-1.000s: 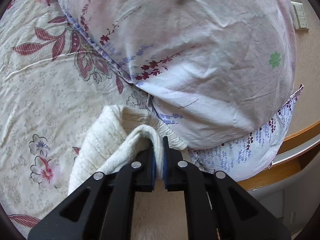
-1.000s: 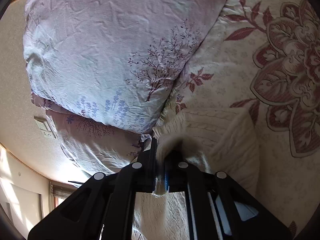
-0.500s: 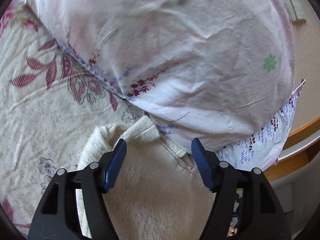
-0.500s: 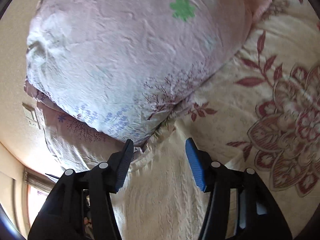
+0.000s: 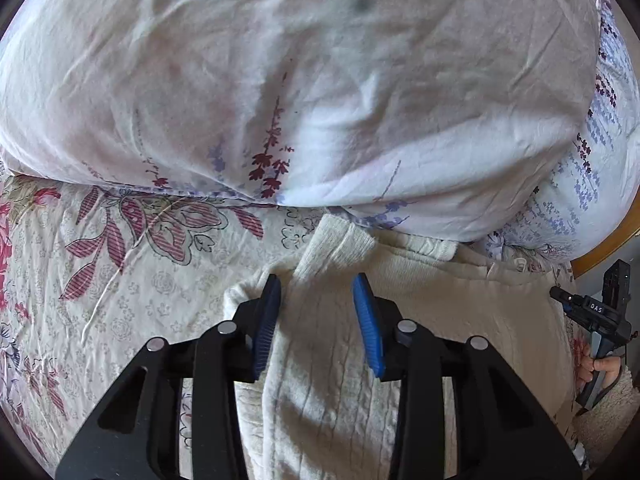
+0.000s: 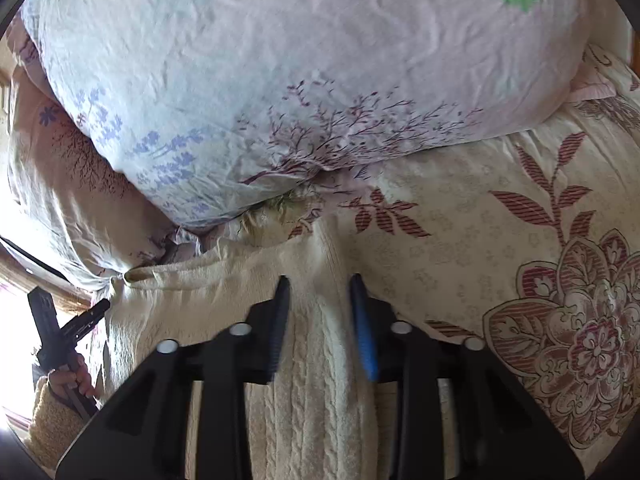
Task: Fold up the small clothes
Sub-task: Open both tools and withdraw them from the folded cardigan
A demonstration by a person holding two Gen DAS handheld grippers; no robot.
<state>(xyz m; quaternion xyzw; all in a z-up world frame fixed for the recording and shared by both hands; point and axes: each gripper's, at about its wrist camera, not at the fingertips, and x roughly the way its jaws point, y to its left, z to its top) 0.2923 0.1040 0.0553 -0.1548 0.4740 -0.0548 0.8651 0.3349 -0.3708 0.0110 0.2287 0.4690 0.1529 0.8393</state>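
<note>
A cream cable-knit garment (image 5: pixel 420 320) lies flat on the floral bedspread, its top edge against the pillows. My left gripper (image 5: pixel 316 292) is open and empty, its jaws spread just above one upper corner of the garment. My right gripper (image 6: pixel 318 290) is open and empty above the other upper corner of the garment (image 6: pixel 312 380). The right gripper (image 5: pixel 592 312) also shows at the right edge of the left wrist view. The left gripper (image 6: pixel 72 328) shows at the left edge of the right wrist view.
A big white floral pillow (image 5: pixel 320 80) lies on a second pillow (image 5: pixel 580 208) just past the garment; it also fills the right wrist view (image 6: pixel 300 60). The floral bedspread (image 5: pixel 100 280) stretches to the left. A wooden bed frame (image 5: pixel 612 240) runs at the right.
Both grippers were shut on the garment's folded edge a second ago. They opened, let it go, and it now lies flat. Both jaws have since narrowed a little.
</note>
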